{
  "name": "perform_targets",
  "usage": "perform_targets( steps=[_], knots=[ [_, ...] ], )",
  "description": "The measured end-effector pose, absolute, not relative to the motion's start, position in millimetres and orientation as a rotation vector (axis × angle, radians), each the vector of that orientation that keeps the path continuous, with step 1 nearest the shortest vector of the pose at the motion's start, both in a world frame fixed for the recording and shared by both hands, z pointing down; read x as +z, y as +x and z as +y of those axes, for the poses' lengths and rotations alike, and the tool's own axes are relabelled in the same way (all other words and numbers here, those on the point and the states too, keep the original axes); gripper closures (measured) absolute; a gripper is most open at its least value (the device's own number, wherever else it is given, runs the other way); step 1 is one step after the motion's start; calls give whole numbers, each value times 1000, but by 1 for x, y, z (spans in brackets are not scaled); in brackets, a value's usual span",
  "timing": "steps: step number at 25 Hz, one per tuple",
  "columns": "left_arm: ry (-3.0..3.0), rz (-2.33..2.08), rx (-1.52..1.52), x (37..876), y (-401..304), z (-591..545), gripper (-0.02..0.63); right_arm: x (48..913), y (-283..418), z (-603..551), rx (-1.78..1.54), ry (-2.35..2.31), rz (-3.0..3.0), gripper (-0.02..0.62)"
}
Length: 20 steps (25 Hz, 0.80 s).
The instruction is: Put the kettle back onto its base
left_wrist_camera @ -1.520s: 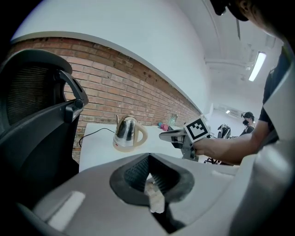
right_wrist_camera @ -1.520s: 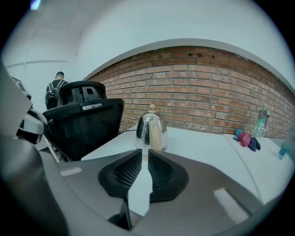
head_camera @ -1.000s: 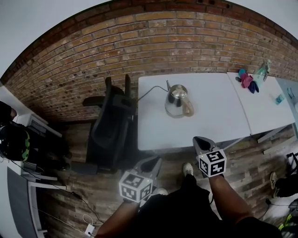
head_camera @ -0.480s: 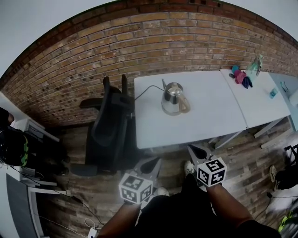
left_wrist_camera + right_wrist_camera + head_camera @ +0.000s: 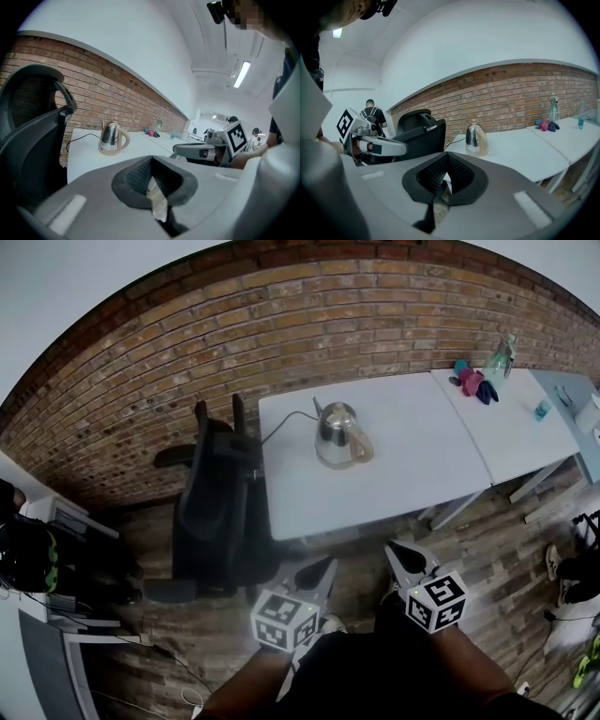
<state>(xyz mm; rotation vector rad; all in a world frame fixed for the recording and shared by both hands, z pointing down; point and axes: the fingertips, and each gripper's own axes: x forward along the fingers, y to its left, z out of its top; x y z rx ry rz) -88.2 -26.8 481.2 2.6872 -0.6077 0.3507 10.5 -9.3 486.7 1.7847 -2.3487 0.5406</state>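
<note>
OP: Tongs first. Left gripper [image 5: 327, 564] has its jaws pressed together on nothing. Right gripper [image 5: 395, 548] is the same, pads meeting, empty. I've got both held low in front of me, short of the table [image 5: 422, 493] edge, tips aimed roughly at the kettle [image 5: 339, 435].

QA: Why closed w/ nothing in them?

OP: My guess is a carry pose. Nothing's within reach from this spot, so no reason to spread them. They'd need to part before any grab at the handle [image 5: 363, 443].

QA: Kettle where?

OP: Upright on the white table, back-left part, near the brick wall [image 5: 281, 324], well apart from both tongs. Steel body, beige handle. Black cord [image 5: 281, 425] runs from its foot off the table's left edge by the office chair [image 5: 211, 507], so I judge the base is under it or right at it. Can't tell if it's seated properly; base is too small to separate from the body.

QA: Other stuff?

OP: On the adjoining table [image 5: 525, 442], far right: clear bottle [image 5: 500, 357], pink/blue bundle [image 5: 473, 383], small blue bottle [image 5: 541, 410]. All out of the work zone, prob. unrelated.

QA: Text, logos?

OP: None legible. Only b/w square-code markers on each gripper's cube [image 5: 284, 622]. No brand readable on kettle or bottles.
</note>
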Motion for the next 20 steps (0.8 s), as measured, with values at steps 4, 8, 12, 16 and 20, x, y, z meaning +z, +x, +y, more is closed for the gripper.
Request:
perform_targets(
  steps=[4,8,12,16,20],
  knots=[
    [2684,-592,366,482,-81,-22,606,484,17,-1,580,1796,-2363,569],
    [2691,-626,355,475,-74,-16,605,480,23,6,543,1754,-2380,569],
    [2692,-669,335,462,-70,-11,605,466,28,5,504,1714,-2409,569],
    [2694,-698,344,460,-65,-7,606,452,31,7,436,1678,-2445,570],
    [2682,-747,326,458,-65,0,606,449,34,12,411,1641,-2472,571]
  ],
)
